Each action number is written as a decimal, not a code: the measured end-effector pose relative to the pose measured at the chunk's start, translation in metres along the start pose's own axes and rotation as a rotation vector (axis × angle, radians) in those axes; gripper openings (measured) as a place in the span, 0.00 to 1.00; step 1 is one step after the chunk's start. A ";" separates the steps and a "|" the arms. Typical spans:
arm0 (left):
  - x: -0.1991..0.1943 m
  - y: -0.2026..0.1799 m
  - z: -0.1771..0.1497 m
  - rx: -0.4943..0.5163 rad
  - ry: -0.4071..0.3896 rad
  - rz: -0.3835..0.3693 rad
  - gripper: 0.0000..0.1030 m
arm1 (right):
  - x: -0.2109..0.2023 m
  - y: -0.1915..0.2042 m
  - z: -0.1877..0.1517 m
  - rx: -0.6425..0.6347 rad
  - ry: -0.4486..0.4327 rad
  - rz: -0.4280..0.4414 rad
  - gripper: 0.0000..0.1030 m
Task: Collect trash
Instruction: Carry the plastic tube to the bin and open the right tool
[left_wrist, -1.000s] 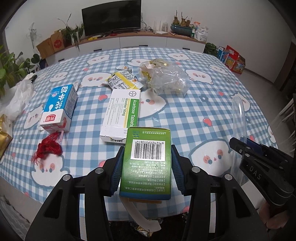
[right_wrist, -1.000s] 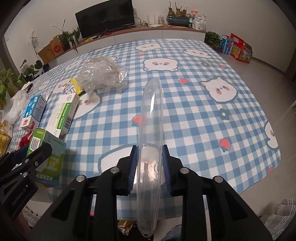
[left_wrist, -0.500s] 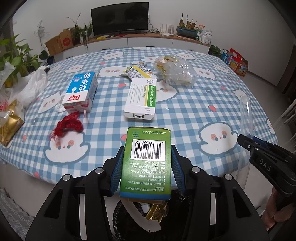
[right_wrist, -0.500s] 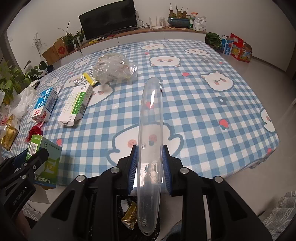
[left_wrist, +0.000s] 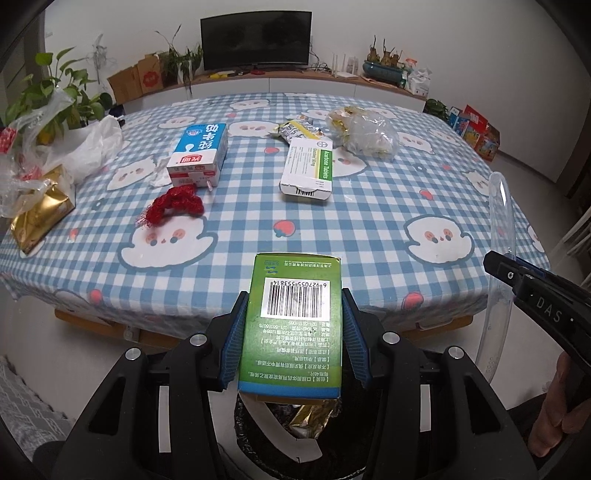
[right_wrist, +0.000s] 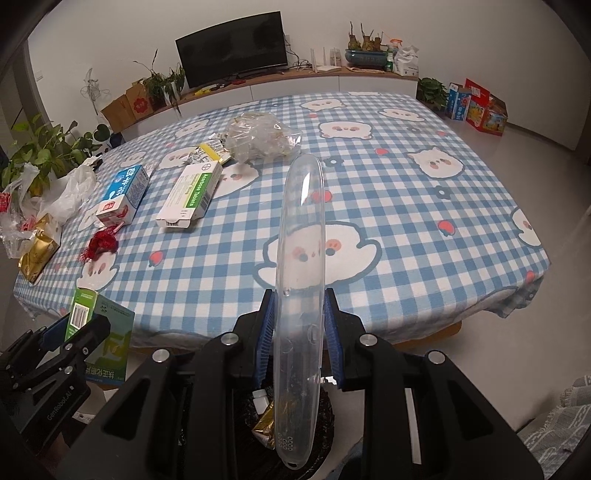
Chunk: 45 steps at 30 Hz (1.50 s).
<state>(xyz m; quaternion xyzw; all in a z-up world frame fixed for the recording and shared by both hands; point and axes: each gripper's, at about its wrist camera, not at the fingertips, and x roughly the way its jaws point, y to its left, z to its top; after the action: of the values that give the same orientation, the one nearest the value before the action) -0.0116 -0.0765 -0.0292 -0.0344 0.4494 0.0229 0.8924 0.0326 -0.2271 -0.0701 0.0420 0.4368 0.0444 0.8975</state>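
My left gripper (left_wrist: 293, 334) is shut on a green medicine box (left_wrist: 295, 325) with a barcode, held in the air off the near edge of the table. Below it sits a black trash bin (left_wrist: 314, 439) holding gold wrappers and white scraps. My right gripper (right_wrist: 299, 336) is shut on a long clear plastic case (right_wrist: 301, 280), also above the bin (right_wrist: 291, 413). From the right wrist, the left gripper (right_wrist: 70, 332) and green box (right_wrist: 107, 350) show at lower left. In the left wrist view the right gripper (left_wrist: 506, 273) with the clear case (left_wrist: 500, 236) is at right.
On the blue checked tablecloth (left_wrist: 369, 221) lie a blue milk carton (left_wrist: 199, 153), a white-green tablet box (left_wrist: 308, 170), a red net (left_wrist: 173, 203), a clear plastic bag (left_wrist: 365, 131), a foil wrapper (left_wrist: 297, 129), and gold and plastic bags (left_wrist: 40, 206) at the left edge.
Both grippers have drawn back from over the table to beyond its near edge, still gripping the green box and clear case. The trash bin has come into view beneath them.
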 end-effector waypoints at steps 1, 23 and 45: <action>0.001 0.002 -0.004 -0.001 0.007 0.000 0.46 | -0.002 0.003 -0.003 -0.005 -0.002 0.005 0.24; -0.007 0.062 -0.078 -0.089 0.046 0.053 0.46 | -0.002 0.055 -0.069 -0.087 0.036 0.049 0.24; 0.029 0.093 -0.121 -0.117 0.080 0.100 0.46 | 0.067 0.084 -0.144 -0.181 0.160 0.040 0.24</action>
<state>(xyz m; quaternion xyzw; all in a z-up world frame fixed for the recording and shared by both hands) -0.0978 0.0064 -0.1285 -0.0647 0.4836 0.0923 0.8680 -0.0431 -0.1303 -0.2012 -0.0340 0.5005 0.1048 0.8587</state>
